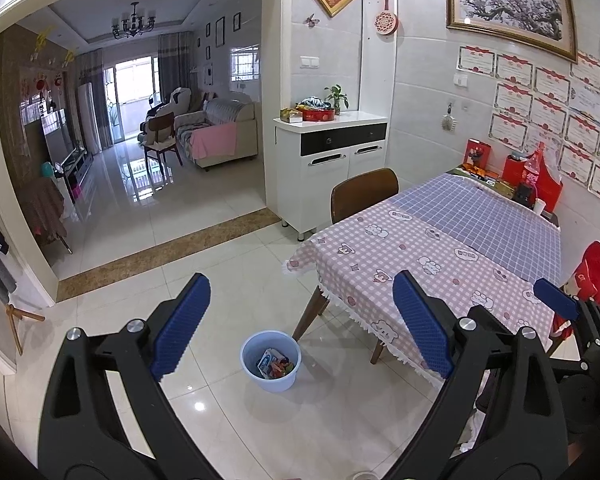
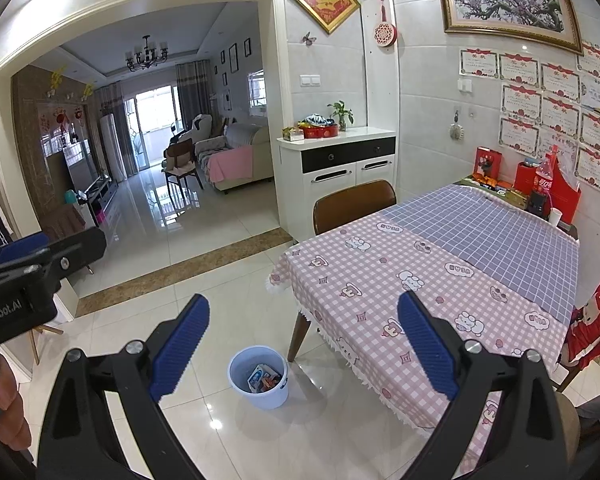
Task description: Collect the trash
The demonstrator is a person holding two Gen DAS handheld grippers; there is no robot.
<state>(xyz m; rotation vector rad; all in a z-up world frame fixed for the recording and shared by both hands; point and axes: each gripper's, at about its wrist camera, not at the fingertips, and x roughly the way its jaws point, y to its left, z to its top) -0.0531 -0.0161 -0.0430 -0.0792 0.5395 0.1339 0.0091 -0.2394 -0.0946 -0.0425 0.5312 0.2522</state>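
A light blue bin [image 1: 271, 360] stands on the white tiled floor beside the table's near left leg, with several colourful wrappers [image 1: 274, 365] inside. It also shows in the right wrist view [image 2: 259, 376], wrappers [image 2: 262, 380] inside. My left gripper [image 1: 300, 324] is open and empty, held high above the floor with the bin seen between its fingers. My right gripper [image 2: 303, 344] is open and empty, also held above the bin. The right gripper's tip [image 1: 556, 300] shows at the right of the left wrist view; the left gripper's body [image 2: 28, 276] shows at the left of the right wrist view.
A table with a pink and blue checked cloth [image 1: 440, 256] fills the right side, with a cola bottle [image 2: 544, 178], red boxes and a cup at its far end. A brown chair [image 1: 364, 194] and a white cabinet [image 1: 332, 160] stand behind it. A red garment [image 2: 596, 320] hangs on a chair at right.
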